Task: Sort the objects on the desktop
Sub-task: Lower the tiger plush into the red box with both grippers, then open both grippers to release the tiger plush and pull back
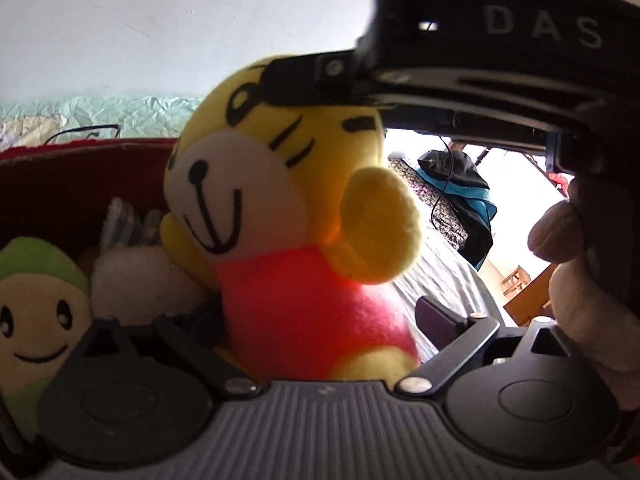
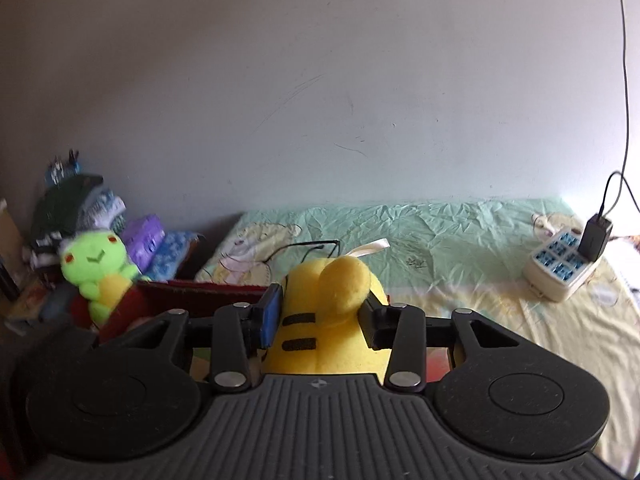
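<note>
— The bed?
— A crinkled green sheet [image 2: 420,232] under a bare white wall [image 2: 320,80]; power strip [image 2: 560,266] far right.
— The grippers?
— The right gripper [image 2: 318,320] clamps the yellow tiger plush [image 2: 328,320] at frame centre; the left gripper [image 1: 320,320] stands open around its red body, beside the red bin [image 1: 60,176].

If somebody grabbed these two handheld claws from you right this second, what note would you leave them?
Right gripper: shut on the yellow tiger plush, pinching its head.
Left gripper: open around the plush's red body, not squeezing.
The plush hangs at the red bin, not yet let go.
Done: a green smiley plush and a white plush already lie in the bin.
Left: drop the tiger in; the green frog plush perched on the bin's edge may need sorting too.
</note>
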`<state>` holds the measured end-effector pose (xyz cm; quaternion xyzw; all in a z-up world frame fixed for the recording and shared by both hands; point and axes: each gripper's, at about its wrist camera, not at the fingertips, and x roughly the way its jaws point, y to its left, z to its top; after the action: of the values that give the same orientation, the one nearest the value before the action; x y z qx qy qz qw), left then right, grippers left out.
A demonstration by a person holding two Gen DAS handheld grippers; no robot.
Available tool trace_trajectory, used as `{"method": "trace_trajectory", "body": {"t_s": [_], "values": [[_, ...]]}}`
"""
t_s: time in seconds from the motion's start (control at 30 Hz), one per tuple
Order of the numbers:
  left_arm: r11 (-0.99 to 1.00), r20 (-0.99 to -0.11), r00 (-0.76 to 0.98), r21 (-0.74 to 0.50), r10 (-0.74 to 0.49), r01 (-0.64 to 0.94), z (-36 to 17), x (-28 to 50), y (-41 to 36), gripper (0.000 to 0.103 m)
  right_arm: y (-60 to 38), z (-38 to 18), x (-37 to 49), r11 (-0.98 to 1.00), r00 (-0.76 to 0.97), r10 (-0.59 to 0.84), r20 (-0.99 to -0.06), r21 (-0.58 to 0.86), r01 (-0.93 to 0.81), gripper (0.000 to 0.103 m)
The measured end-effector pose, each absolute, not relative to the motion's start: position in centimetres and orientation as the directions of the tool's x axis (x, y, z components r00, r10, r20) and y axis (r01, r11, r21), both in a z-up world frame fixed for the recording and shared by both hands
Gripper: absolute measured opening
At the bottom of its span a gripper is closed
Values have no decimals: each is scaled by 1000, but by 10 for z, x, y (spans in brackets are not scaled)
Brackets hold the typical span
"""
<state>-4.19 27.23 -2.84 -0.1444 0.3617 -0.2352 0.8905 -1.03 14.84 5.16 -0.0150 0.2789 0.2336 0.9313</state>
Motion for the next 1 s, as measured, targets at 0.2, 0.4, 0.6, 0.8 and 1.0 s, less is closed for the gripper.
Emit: {"method": "trace_trajectory", "body": {"t_s": [0.2, 0.4, 0.6, 0.8, 1.0], "values": [[832, -582, 607, -475, -541, 287, -39, -40, 278, 95, 157, 45, 8, 864, 645, 447, -620, 114, -490, 42], [819, -580, 598, -511, -554, 263, -42, -38, 283, 95, 159, 39, 18, 858, 594, 429, -681, 101, -503, 42], [812, -583, 593, -534, -555, 235, -44, -37, 286, 93, 155, 29, 37, 846, 527, 441, -726, 141, -514, 42], [828, -591, 605, -509, -534, 234, -39, -38, 285, 94, 142, 34, 31, 857, 601, 448, -661, 125, -501, 55], [828, -577, 624, -513, -528, 226, -30, -44, 292, 96, 123, 36, 26, 872, 624, 474, -622, 234, -429, 66]]}}
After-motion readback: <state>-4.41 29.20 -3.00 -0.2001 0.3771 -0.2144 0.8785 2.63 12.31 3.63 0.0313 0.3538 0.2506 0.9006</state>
